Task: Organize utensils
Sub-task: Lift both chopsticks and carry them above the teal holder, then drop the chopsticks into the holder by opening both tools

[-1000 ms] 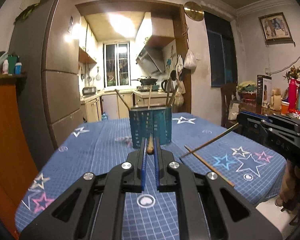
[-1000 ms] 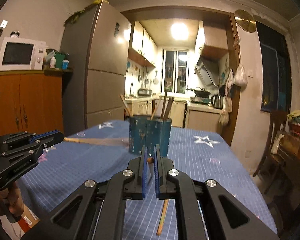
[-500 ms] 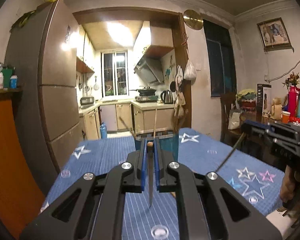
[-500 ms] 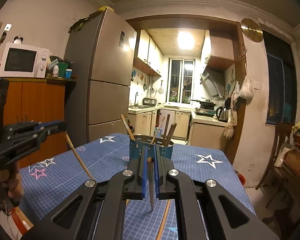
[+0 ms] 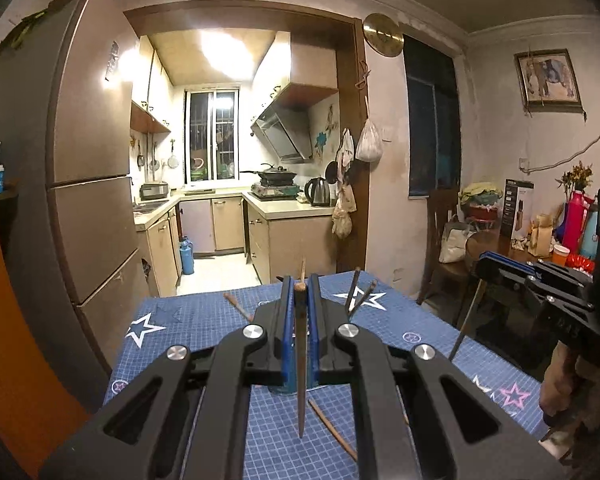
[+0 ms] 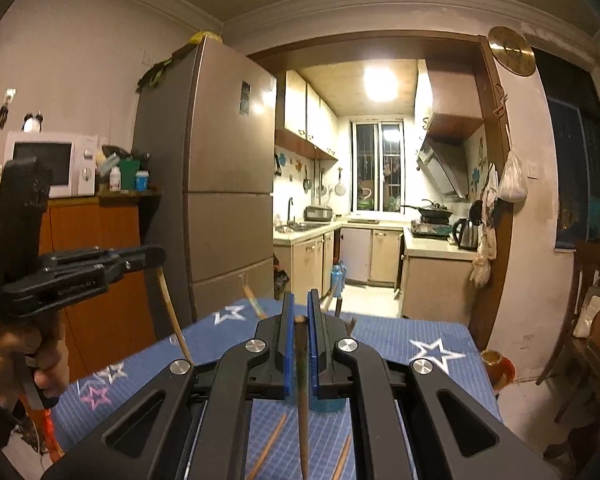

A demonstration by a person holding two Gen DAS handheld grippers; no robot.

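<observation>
- My left gripper (image 5: 301, 285) pinched a chopstick (image 5: 300, 360), tip hanging at 6 o'clock.
- My right gripper (image 6: 299, 313) pinched another chopstick (image 6: 302, 400) above the blue holder (image 6: 328, 403).

left claw (image 5: 300, 294): black arms, blue pads, silver screws | right claw (image 6: 298, 308): same | bare-skinned hand (image 6: 18, 364)

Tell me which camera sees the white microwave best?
The right wrist view. The microwave sits in plain sight on the wooden cabinet, left of the fridge, partly behind the left gripper. The left wrist view misses it entirely; only the cabinet's edge shows.
</observation>
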